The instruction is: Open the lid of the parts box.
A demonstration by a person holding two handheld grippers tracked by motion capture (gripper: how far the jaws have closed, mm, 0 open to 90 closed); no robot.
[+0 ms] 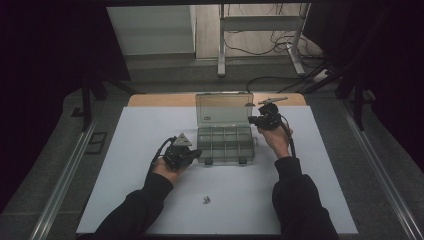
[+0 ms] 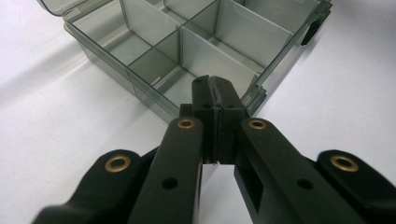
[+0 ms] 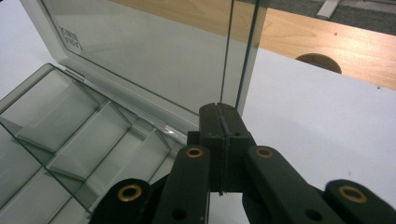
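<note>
Lid (image 1: 224, 107) of the organiser box (image 1: 225, 145) stands upright and open at the middle of the white counter (image 1: 135, 145); I judge opening done and filling left. My left gripper (image 2: 215, 95), jaws together and empty, sits at the box's near corner. My right gripper (image 3: 221, 114), jaws together, touches the lid's edge. Box is smoky clear plastic with thin dividers and empty compartments. Small metal parts (image 1: 206, 200) lie well apart, nearer me.

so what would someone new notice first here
The clear compartment box in the middle of the white table, with its lid standing open. The left tongs sit shut at its near left corner, the right tongs shut by the lid's right edge. Small dark bits lie nearer the person.
</note>
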